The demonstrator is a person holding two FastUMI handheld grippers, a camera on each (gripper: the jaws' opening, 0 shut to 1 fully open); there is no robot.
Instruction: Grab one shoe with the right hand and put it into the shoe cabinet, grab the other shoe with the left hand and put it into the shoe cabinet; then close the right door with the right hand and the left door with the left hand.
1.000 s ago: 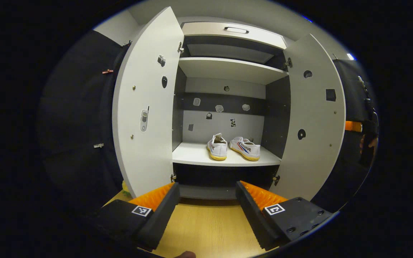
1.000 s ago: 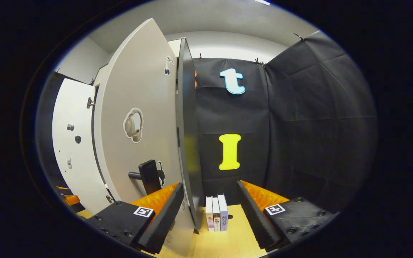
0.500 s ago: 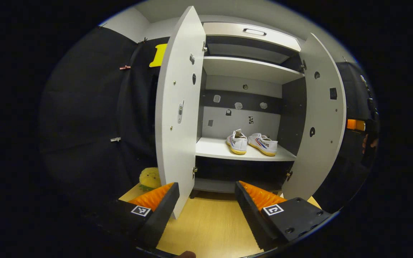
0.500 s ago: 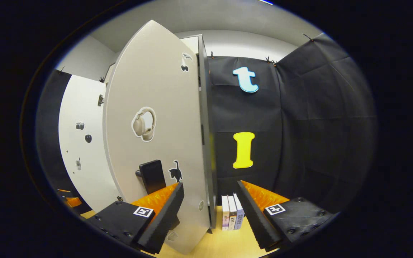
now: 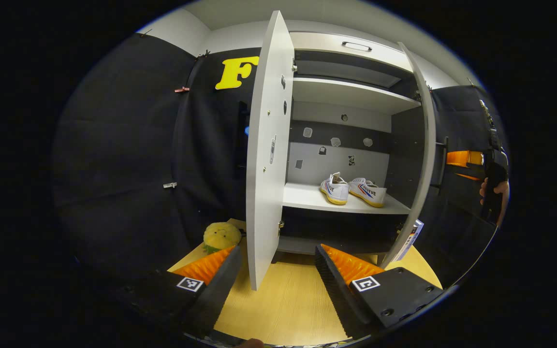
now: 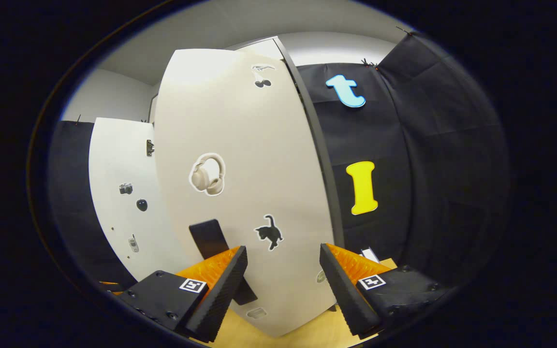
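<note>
Two doors of the shoe cabinet (image 5: pixel 356 87) stand open. In the left gripper view the cabinet occupies the centre and upper right of the frame, with the left door (image 5: pixel 266 159) seen nearly edge-on at centre and the right door (image 5: pixel 423 164) seen edge-on at right. In the right gripper view the outer face of the right door (image 6: pixel 244 174) takes up the centre of the frame, bearing a dark handle (image 6: pixel 208 237) at lower centre and stickers of headphones and a cat; the left door (image 6: pixel 119 193) appears pale at left behind it.

Both shoes (image 5: pixel 353 189) rest side by side on the lower shelf (image 5: pixel 307 197), right of centre in the left gripper view, white with yellow soles, touching or nearly so.

Left gripper (image 5: pixel 273 270): fingers spread, nothing between them, bottom of frame over the wooden floor (image 5: pixel 283 309), with the left door's lower edge just beyond the gap.

Right gripper (image 6: pixel 283 275): fingers spread, empty, close before the right door's face; contact cannot be determined. This gripper (image 5: pixel 462 158) also appears at the far right of the left gripper view, beside the right door.

A yellow plush toy (image 5: pixel 221 236) sits on the floor at lower left of the left door.
</note>
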